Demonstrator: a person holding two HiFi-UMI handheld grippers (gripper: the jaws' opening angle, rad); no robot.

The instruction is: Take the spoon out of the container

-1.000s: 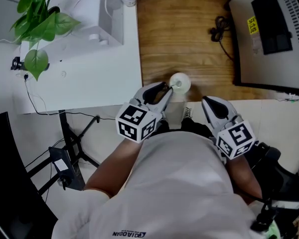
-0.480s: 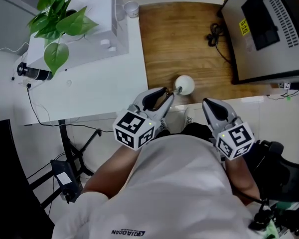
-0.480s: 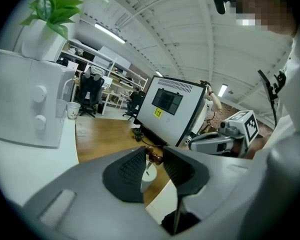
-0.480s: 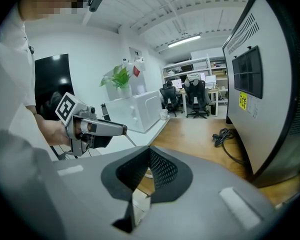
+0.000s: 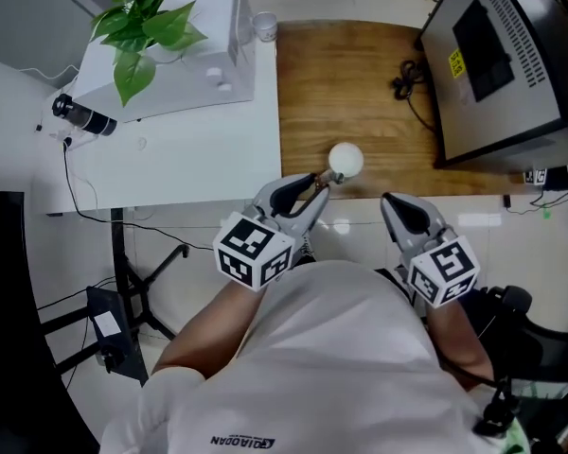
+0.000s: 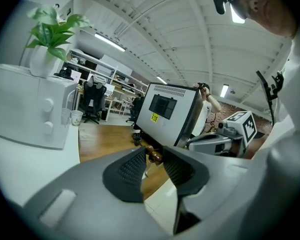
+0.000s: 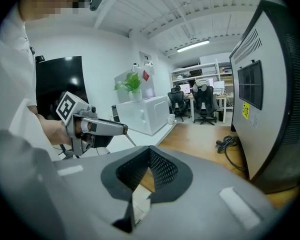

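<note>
In the head view, one spoon (image 5: 345, 159) is seen at the tip of the left gripper (image 5: 315, 183). Its white round bowl is over the near edge of the wooden surface (image 5: 360, 83), well apart from the one paper cup (image 5: 263, 26) on the white table (image 5: 189, 159). Only the left gripper view shows the grip itself: the two pads are a little apart and are pressed on the brown wooden end of the handle. The thin shaft slanting down from that gripper's tip is shown only in the right gripper view. There the jaws of the right gripper (image 5: 394, 203) are brought together at the tips, and nothing is held between them. Two office chairs (image 7: 179, 103) are seen only in this view. One plant (image 5: 147, 22), one black cable (image 5: 407, 69) and one grey machine (image 5: 497, 50) are counted from above
</note>
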